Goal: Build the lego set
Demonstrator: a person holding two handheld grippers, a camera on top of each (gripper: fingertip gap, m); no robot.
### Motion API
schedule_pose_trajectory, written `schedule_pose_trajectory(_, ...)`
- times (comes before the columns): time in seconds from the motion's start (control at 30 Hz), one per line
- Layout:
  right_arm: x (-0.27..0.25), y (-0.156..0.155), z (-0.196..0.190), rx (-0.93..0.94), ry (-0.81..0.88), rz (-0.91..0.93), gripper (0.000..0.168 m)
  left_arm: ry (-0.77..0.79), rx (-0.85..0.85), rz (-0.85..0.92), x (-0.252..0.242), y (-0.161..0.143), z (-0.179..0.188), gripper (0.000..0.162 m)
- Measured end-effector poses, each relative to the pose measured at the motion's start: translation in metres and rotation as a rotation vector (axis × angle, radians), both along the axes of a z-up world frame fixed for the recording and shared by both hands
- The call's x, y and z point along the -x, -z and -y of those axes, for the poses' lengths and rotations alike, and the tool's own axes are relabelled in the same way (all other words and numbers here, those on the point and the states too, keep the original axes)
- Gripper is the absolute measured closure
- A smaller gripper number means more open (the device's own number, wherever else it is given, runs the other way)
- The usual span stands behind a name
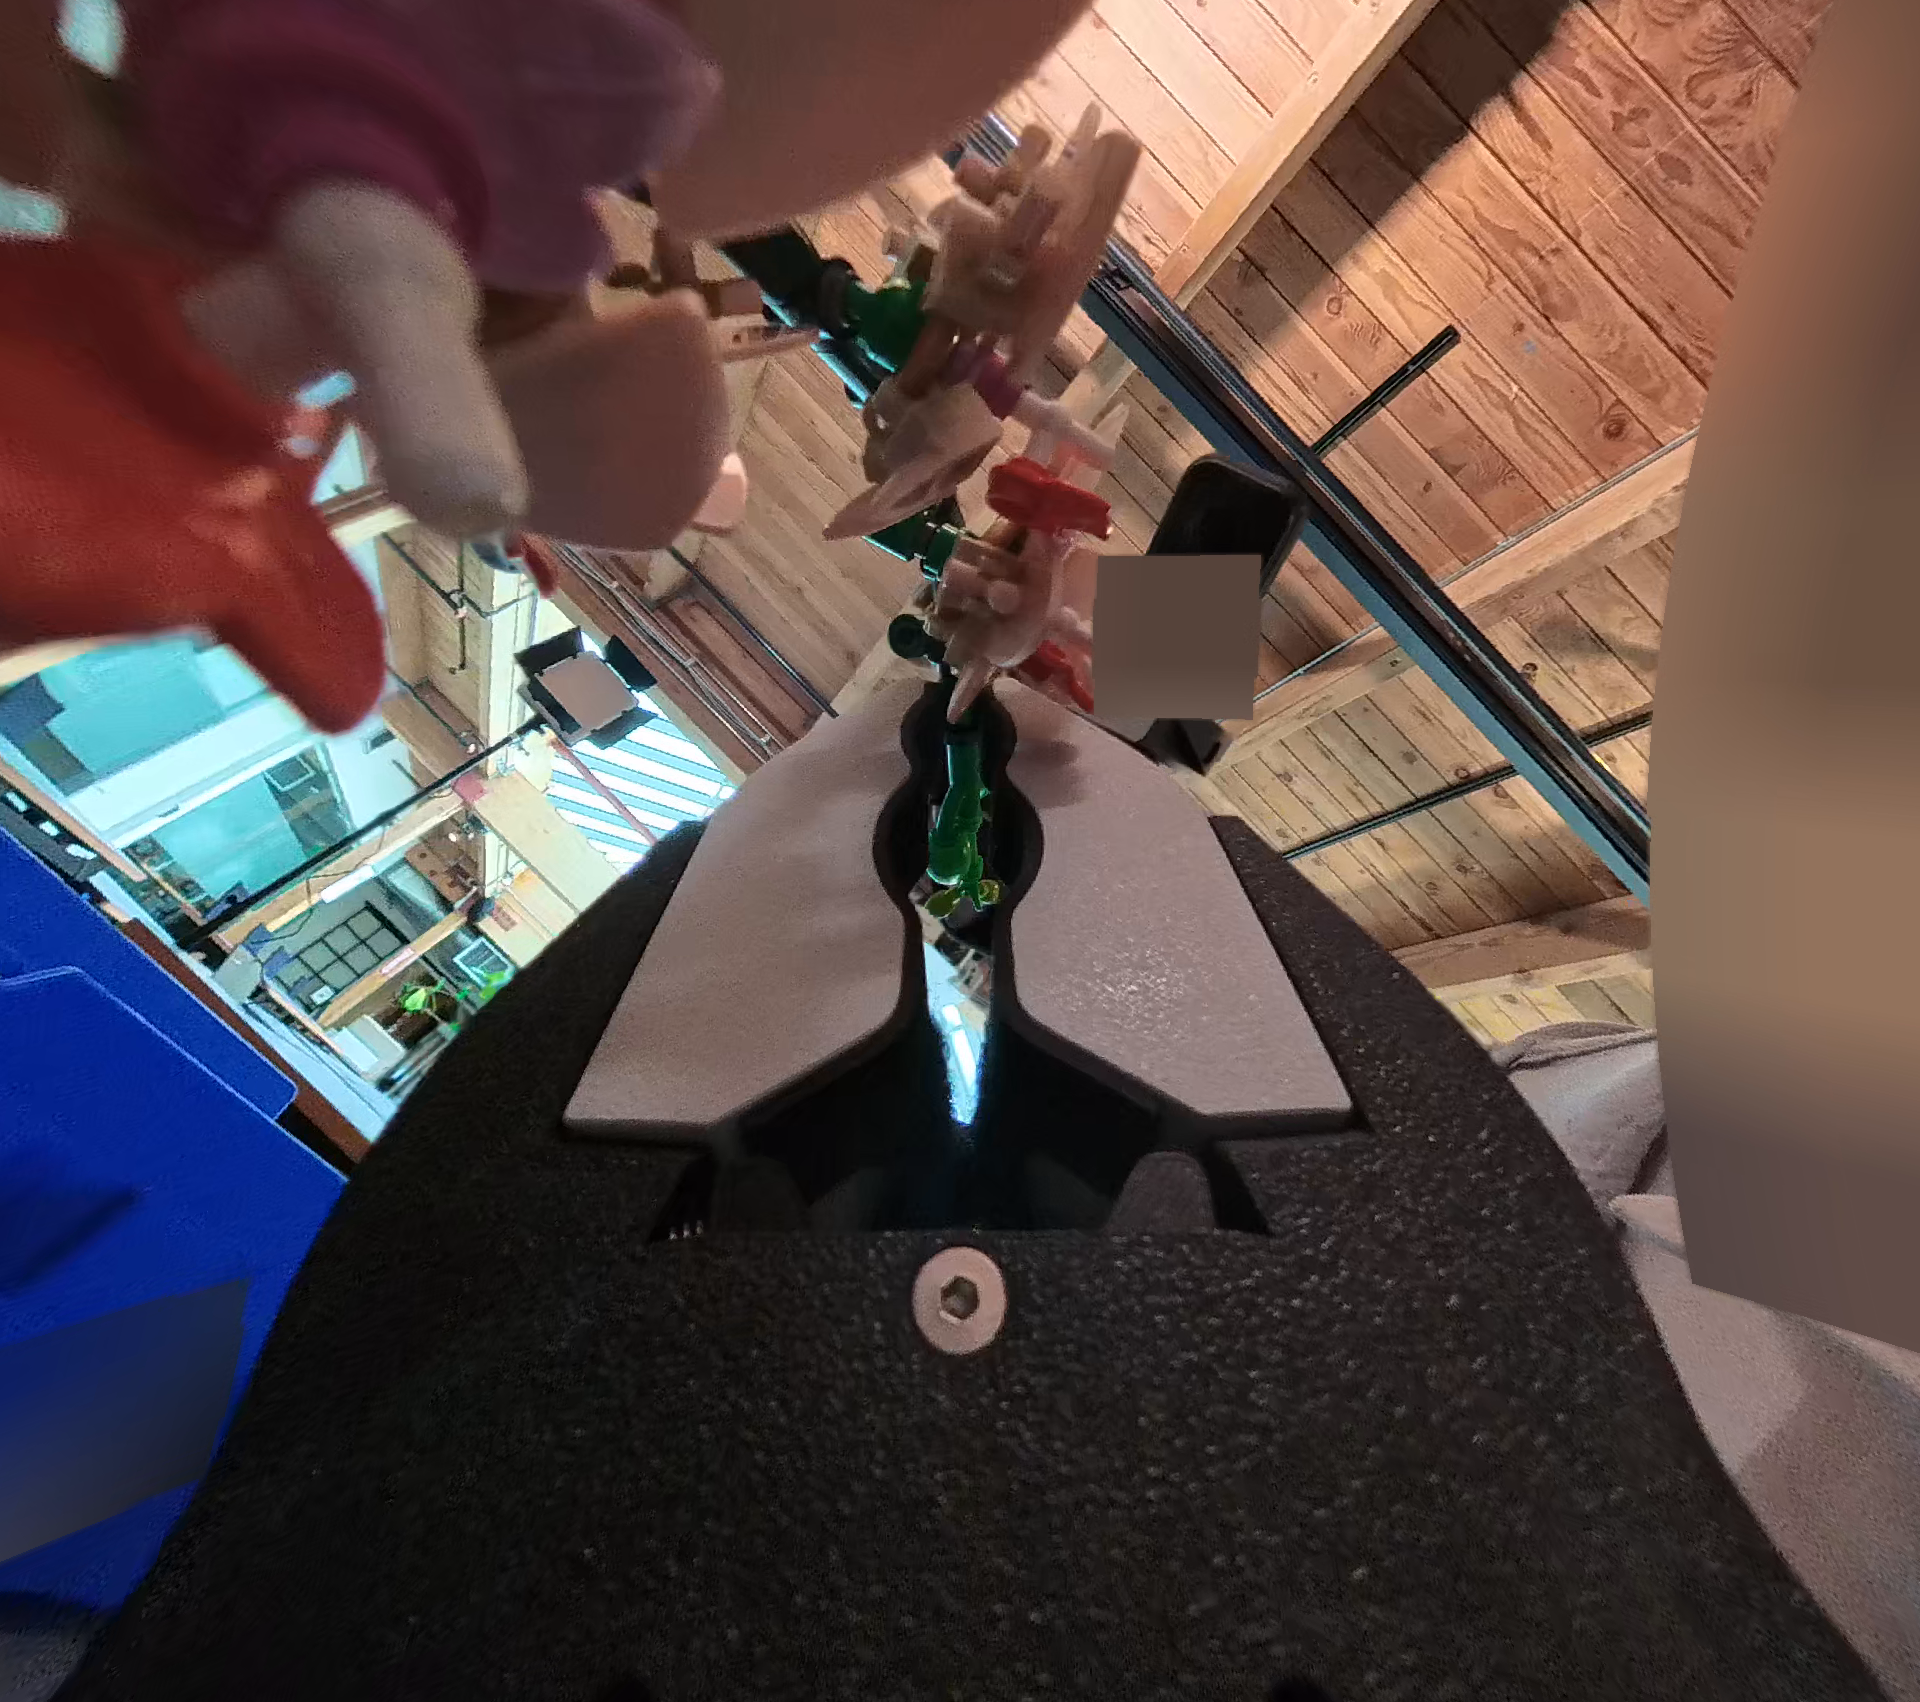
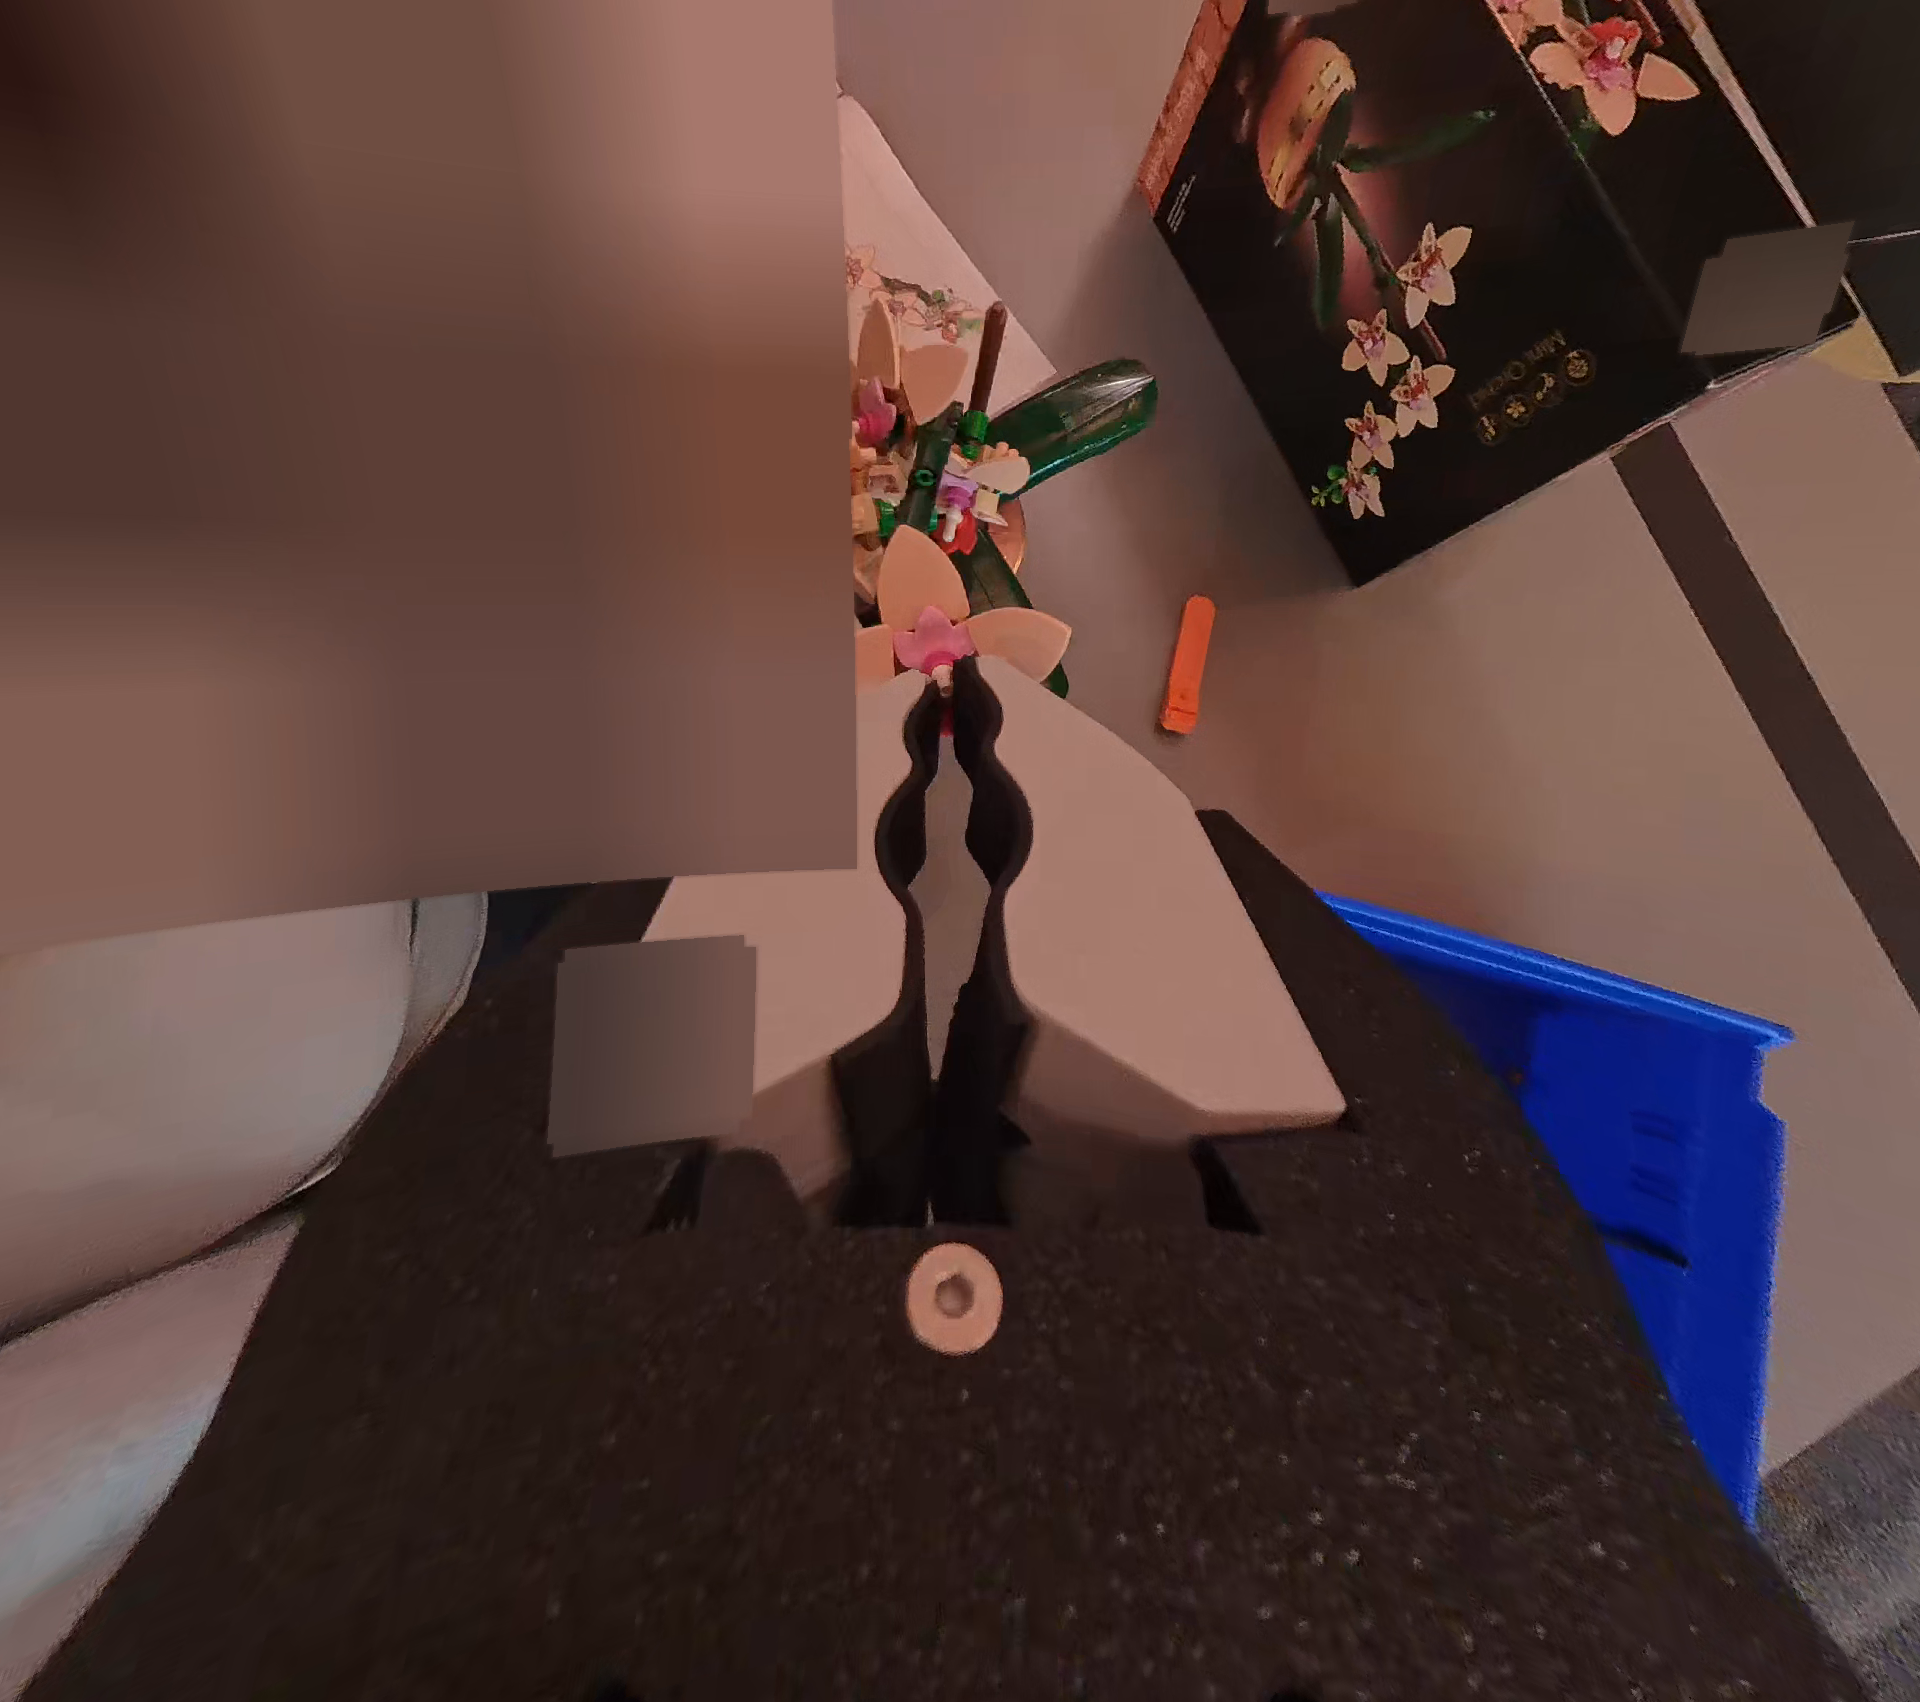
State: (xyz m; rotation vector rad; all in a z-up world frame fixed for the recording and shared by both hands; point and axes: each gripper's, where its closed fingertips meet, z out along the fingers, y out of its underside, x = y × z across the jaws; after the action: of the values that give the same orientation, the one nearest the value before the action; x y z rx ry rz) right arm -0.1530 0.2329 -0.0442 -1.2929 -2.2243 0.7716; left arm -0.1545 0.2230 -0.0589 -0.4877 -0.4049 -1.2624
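My left gripper (image 1: 961, 712) is shut on the green stem (image 1: 961, 821) of a lego orchid and points up toward the wooden ceiling. Tan flowers with red and pink centres (image 1: 997, 426) sit along the stem above the fingertips. Tan, pink and red pieces (image 1: 416, 125), out of focus, fill the upper left very close to the camera. My right gripper (image 2: 951, 696) is shut on a small flower with tan petals and a pink centre (image 2: 940, 629). Just beyond it is the orchid model with a green leaf (image 2: 1081, 416) and a brown stick (image 2: 992, 348).
The black set box (image 2: 1455, 198) with orchid pictures lies at the upper right on the grey table (image 2: 1455, 769). An orange brick separator (image 2: 1187, 665) lies right of the model. A blue bin (image 2: 1621, 1185) stands at the right and also shows in the left wrist view (image 1: 125, 1185). The grippers are tip to tip, or close to it.
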Motion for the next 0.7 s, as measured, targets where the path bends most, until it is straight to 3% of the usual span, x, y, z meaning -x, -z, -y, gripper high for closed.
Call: schedule_pose_trajectory(0.7,0.0057,0.0063,0.0091,-0.118,0.018,0.123,0.165,0.062,0.015,-0.019,-0.0028,0.0001,0.002,0.157)
